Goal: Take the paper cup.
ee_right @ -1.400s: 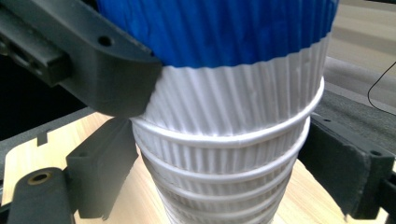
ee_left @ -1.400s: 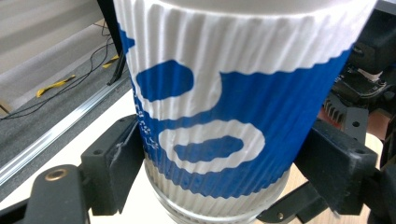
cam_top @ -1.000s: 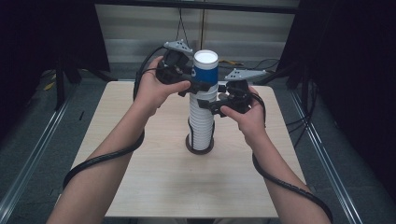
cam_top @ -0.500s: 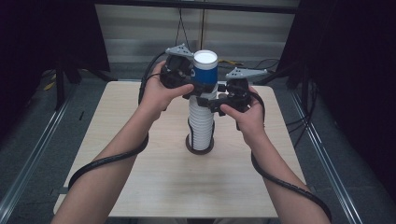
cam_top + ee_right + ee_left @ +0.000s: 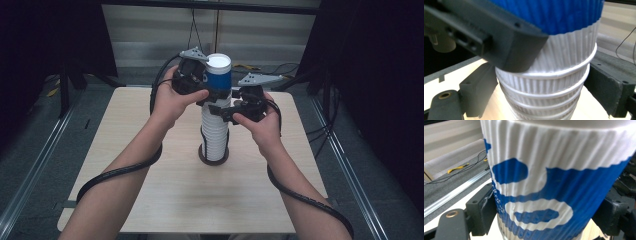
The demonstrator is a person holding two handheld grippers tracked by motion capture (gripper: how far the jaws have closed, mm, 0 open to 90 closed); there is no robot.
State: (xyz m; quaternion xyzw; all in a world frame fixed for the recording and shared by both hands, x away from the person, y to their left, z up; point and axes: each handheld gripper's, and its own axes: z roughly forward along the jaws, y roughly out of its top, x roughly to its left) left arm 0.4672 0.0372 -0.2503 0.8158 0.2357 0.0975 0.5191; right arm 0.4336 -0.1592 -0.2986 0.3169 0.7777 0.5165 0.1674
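Your left tongs (image 5: 212, 95) are clamped on the blue-and-white cup (image 5: 218, 75) at the very top of the stack of white ribbed cups (image 5: 215, 135); in the left gripper view the two black jaws press against the cup's (image 5: 554, 185) ribbed wall on either side; the cup sits upright, its white rim facing up. The stack stands on a dark round base (image 5: 214, 159) near the middle of the surface (image 5: 150, 200), a little toward the far edge. Your right tongs (image 5: 222, 111) sit just under the left ones, around the white cups below the blue one; in the right gripper view its jaws flank the stack (image 5: 549, 95) with a gap showing on each side, so they are released and not pressing; those jaws have just been opening, with the stack between them. Your left tongs' black body (image 5: 494, 37) crosses the top of that same view, just above the white rims.
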